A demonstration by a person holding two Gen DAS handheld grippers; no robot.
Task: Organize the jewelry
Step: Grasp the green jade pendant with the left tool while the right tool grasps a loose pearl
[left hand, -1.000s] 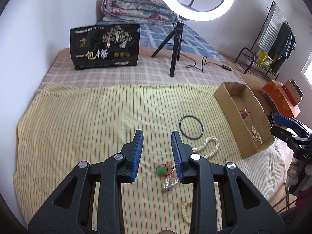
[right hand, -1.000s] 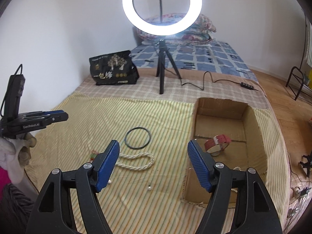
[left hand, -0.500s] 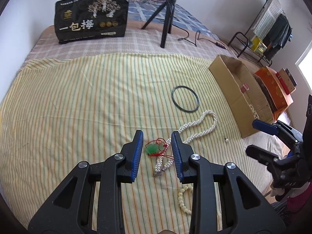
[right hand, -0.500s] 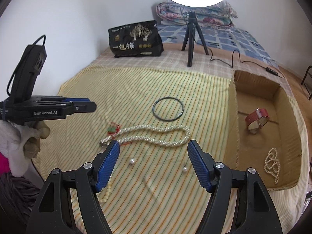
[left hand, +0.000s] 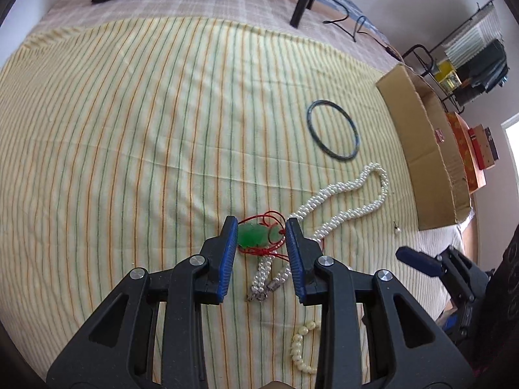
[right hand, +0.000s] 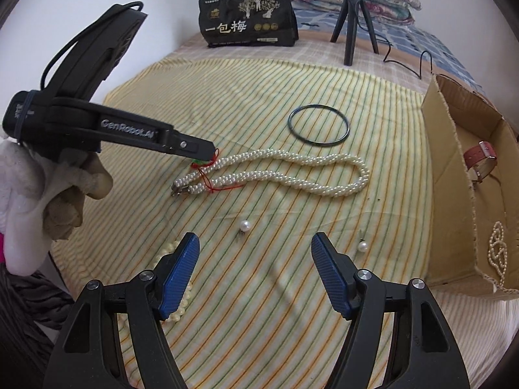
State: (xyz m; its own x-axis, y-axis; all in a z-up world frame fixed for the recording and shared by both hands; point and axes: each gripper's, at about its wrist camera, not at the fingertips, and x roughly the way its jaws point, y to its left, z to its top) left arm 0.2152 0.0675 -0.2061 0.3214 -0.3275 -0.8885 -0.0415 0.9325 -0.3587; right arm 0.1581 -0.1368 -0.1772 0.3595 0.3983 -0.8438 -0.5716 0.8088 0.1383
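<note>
On bed, left tool open around green pendant; its red cord crosses pearl necklace, lifting could drag both. Right tool open, empty.

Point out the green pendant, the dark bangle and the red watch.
green pendant (left hand: pixel 252 236): left wrist view, middle of the green stone between the blue pads.
dark bangle (right hand: pixel 291 125): right wrist view, left side of the ring.
red watch (right hand: pixel 479 157): right wrist view, red strap, inside the cardboard box.
</note>
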